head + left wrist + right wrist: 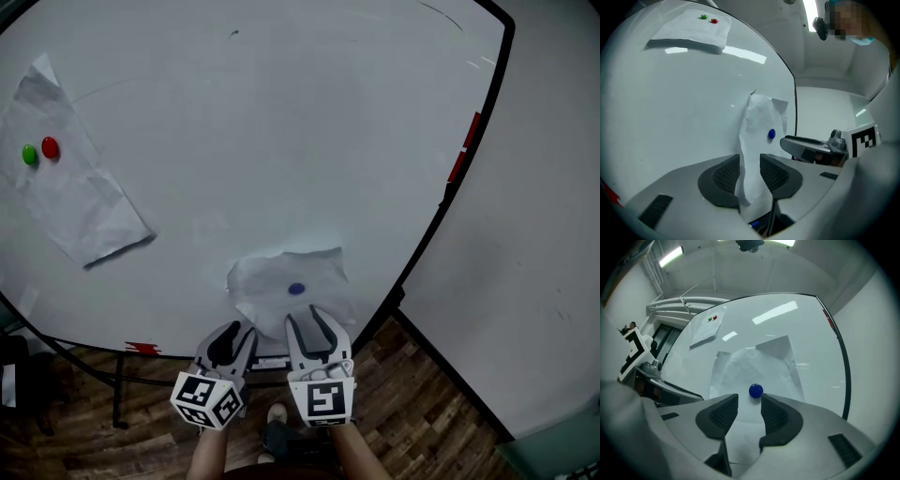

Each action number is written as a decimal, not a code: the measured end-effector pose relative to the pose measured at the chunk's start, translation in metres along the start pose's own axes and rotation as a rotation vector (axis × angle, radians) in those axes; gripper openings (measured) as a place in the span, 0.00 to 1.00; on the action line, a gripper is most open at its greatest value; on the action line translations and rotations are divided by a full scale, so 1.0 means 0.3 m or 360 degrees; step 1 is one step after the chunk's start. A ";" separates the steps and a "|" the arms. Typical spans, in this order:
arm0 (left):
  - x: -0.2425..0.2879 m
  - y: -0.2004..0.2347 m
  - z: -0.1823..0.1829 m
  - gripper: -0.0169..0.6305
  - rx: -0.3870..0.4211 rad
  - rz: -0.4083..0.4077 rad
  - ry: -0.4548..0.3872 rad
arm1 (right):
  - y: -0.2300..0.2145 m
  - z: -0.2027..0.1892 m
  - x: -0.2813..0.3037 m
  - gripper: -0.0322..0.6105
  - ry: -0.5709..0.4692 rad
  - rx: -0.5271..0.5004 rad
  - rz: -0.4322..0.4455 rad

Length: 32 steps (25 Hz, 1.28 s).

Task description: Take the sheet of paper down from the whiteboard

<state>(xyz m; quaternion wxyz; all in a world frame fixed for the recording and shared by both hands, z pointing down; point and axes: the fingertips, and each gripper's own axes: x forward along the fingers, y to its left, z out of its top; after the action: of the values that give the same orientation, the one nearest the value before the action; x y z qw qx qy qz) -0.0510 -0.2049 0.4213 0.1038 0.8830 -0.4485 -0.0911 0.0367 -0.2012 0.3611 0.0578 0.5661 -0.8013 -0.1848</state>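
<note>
A crumpled white sheet of paper (267, 281) hangs low on the whiteboard (281, 122), pinned by one blue magnet (297, 289). My left gripper (241, 328) is at the sheet's lower left edge. In the left gripper view the sheet (761, 112) curls off the board and runs between the jaws of the left gripper (750, 171), which stand apart. My right gripper (307, 315) is just below the magnet. In the right gripper view the right gripper (750, 404) is open, and the blue magnet (755, 390) sits just beyond its tips, on the sheet (750, 364).
A second sheet (70, 187) is pinned at the board's left by a green magnet (30, 154) and a red magnet (50, 147). The board's black frame (450, 197) curves down the right side, beside a pale wall (544, 234). Wooden floor (403, 394) lies below.
</note>
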 end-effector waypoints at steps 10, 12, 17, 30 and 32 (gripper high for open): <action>0.045 0.049 0.022 0.24 -0.0035 0.0007 -0.0025 | -0.025 0.034 0.075 0.30 -0.0175 -0.0010 -0.0036; 0.055 0.052 0.024 0.24 -0.0034 0.0003 -0.0024 | -0.026 0.040 0.084 0.30 -0.0168 -0.0067 -0.0040; 0.076 0.054 0.024 0.23 -0.0025 -0.0004 -0.0022 | -0.020 0.049 0.113 0.30 -0.0144 -0.0187 -0.0038; 0.091 0.048 0.015 0.21 -0.0004 -0.0013 -0.0017 | -0.035 0.028 0.129 0.25 -0.0125 -0.0318 -0.0156; 0.096 0.038 0.010 0.21 -0.0007 -0.0029 -0.0008 | -0.033 0.028 0.131 0.24 -0.0126 -0.0319 -0.0160</action>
<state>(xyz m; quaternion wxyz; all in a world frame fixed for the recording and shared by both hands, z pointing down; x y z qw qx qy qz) -0.0438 -0.2353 0.4196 0.1036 0.8866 -0.4406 -0.0952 0.0292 -0.2386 0.3452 0.0730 0.5890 -0.7511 -0.2890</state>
